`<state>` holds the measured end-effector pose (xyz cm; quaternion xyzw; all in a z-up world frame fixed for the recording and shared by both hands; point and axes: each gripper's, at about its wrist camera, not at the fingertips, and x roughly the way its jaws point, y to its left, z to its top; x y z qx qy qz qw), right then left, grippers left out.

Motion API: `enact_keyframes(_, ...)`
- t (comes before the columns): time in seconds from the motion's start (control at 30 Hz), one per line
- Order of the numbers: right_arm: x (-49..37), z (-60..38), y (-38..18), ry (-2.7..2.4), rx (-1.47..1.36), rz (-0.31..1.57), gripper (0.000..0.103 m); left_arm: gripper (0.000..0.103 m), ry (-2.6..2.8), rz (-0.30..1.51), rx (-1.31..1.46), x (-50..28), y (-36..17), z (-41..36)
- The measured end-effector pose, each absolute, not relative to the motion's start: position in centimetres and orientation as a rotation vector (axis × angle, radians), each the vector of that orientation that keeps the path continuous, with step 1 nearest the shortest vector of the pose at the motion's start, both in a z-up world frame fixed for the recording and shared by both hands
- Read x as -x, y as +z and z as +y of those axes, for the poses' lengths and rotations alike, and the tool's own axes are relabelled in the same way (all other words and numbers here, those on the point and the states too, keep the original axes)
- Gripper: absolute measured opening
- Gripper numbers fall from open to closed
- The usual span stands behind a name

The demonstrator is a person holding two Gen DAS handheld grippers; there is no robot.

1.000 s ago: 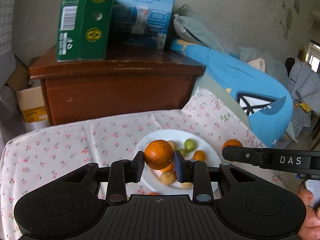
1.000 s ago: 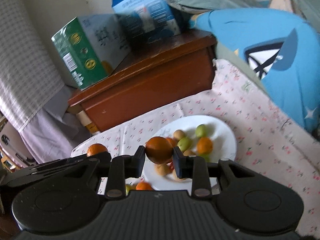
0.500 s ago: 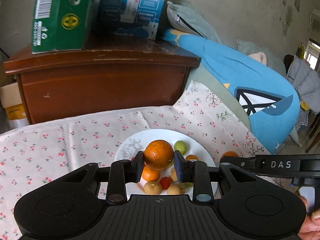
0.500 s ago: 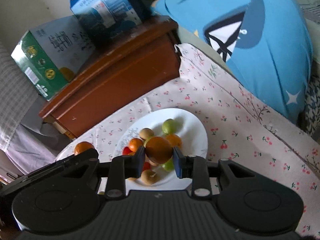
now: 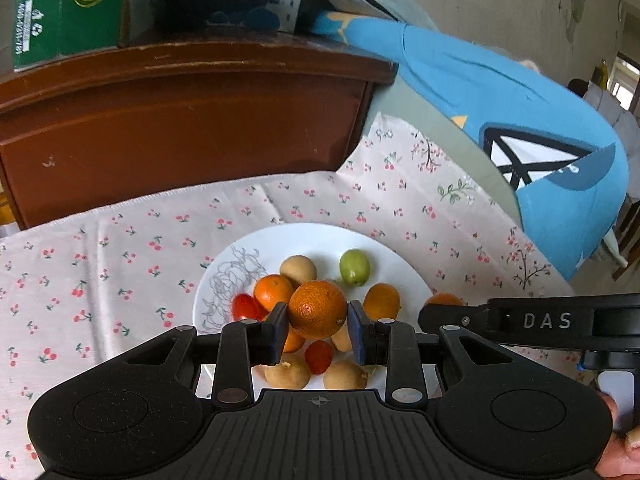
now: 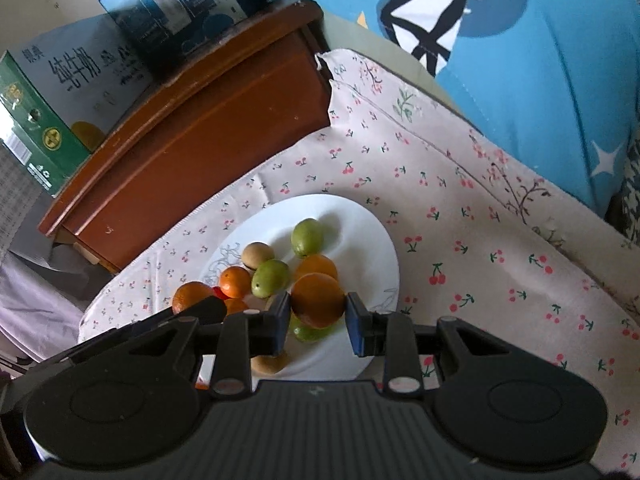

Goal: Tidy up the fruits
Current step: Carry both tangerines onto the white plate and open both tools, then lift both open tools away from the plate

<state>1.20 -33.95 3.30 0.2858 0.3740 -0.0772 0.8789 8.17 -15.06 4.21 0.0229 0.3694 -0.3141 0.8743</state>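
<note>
Left gripper (image 5: 318,322) clamped on orange (image 5: 317,309) | right gripper (image 6: 317,320) clamped on tangerine (image 6: 317,300)

Both grippers were matte black plastic: the left gripper (image 5: 318,326) had ribbed housing, silver screws and blue-edged pads; the right gripper (image 6: 317,322) matched, marked "DAS".

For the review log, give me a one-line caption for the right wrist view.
Right claw shut on an orange above a white plate of mixed fruit on a cherry-print cloth.
</note>
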Motion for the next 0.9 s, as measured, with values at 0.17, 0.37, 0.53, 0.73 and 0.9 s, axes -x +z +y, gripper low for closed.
enact_keyframes(0.17,-1.8,-34.0,2.6,-0.181,-0.607,0.793,0.033,0.031,-0.647,0.775,-0.054,-8.4,3.9,-15.4)
enact_keyframes(0.37,-1.9,-34.2,2.8,-0.186,-0.614,0.771,0.033,0.059,-0.617,0.745,-0.074,-7.7,5.0,-15.4)
enact_keyframes(0.53,-1.9,-34.2,3.5,-0.182,-0.587,0.746,0.033,0.074,-0.589,0.719,-0.1,-7.1,6.2,-14.9)
enact_keyframes(0.73,-1.8,-33.7,4.3,-0.154,-0.559,0.724,0.037,0.081,-0.558,0.707,-0.139,-6.4,7.3,-14.1)
enact_keyframes(0.9,-1.6,-32.9,4.7,-0.129,-0.531,0.723,0.038,0.084,-0.522,0.697,-0.199,-5.3,8.0,-13.2)
